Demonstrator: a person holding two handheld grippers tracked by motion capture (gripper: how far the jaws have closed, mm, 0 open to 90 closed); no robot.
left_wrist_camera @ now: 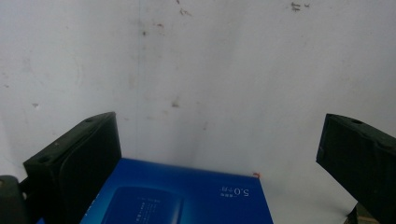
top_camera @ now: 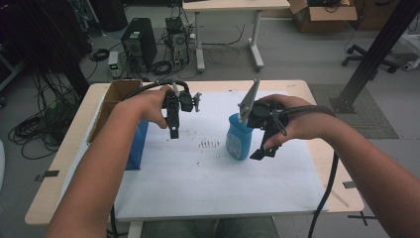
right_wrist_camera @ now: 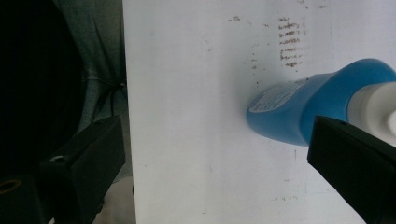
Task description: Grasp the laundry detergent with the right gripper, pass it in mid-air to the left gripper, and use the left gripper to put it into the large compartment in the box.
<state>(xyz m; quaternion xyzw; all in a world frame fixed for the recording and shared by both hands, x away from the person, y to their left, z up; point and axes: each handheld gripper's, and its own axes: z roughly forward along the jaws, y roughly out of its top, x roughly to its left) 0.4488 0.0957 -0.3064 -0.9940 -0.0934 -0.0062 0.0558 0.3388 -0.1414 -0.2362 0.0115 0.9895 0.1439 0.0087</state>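
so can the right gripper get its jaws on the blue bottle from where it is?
Probably yes. The right gripper is open beside the upright blue bottle, and in the right gripper view the bottle lies just ahead of one jaw, with bare white sheet between the jaws. It still needs a small sideways shift.

Pale wood counter [top_camera: 317,94], stained white sheet [top_camera: 208,183] spread over it, blue bottle [top_camera: 238,138] standing just beside the right tool [top_camera: 253,133], blue box [top_camera: 137,145] below the left tool [top_camera: 174,126], open cardboard box [top_camera: 113,99] behind
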